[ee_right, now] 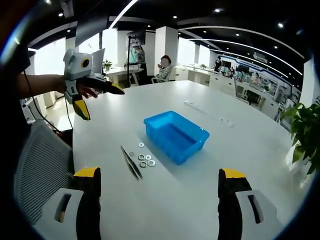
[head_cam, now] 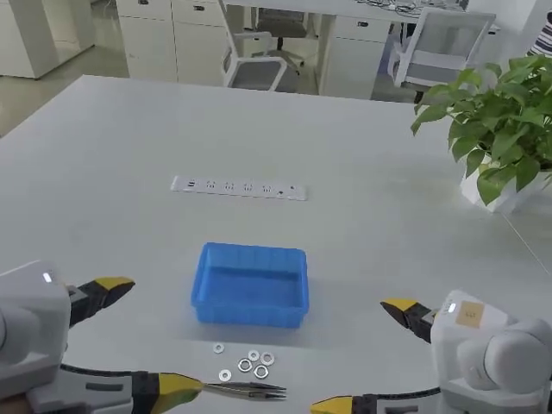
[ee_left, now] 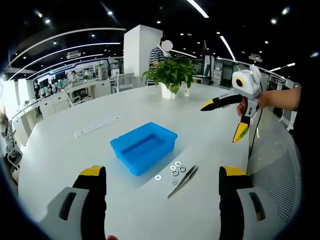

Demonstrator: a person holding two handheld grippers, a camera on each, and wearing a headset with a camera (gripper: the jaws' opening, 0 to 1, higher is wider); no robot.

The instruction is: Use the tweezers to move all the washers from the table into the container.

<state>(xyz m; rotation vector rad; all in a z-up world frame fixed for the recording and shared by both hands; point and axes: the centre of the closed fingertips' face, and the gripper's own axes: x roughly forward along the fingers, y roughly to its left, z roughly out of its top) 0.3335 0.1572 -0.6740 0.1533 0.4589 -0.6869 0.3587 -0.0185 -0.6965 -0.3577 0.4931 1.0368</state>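
Lying on the pale grey counter (head_cam: 129, 155) in the head view, a slim pair of metal tweezers (head_cam: 252, 391) sits just in front of a loose cluster of small silver ring-shaped washers (head_cam: 250, 362), and both are just on the near side of the shallow blue rectangular plastic container (head_cam: 250, 285). Nothing shows inside the container. A white power strip (head_cam: 239, 187) lies well beyond it, and a leafy green potted plant (head_cam: 500, 129) stands at the far right. The left gripper (head_cam: 142, 336) and the right gripper (head_cam: 362, 355) flank the washers, each spread wide and holding nothing. In the left gripper view, its own yellow-tipped jaws stand wide apart above the counter, with the washers (ee_left: 175, 171) and tweezers (ee_left: 183, 181) on the counter between them and the container (ee_left: 144, 147) behind. The right gripper (ee_left: 222, 122) hangs in the air to the right, gaping, in a person's hand. In the right gripper view, its jaws are likewise wide and empty; the tweezers (ee_right: 131, 162) lie just beside the washers (ee_right: 142, 157), near the container (ee_right: 176, 136), while the left gripper (ee_right: 102, 104) hovers off to the left, spread wide.
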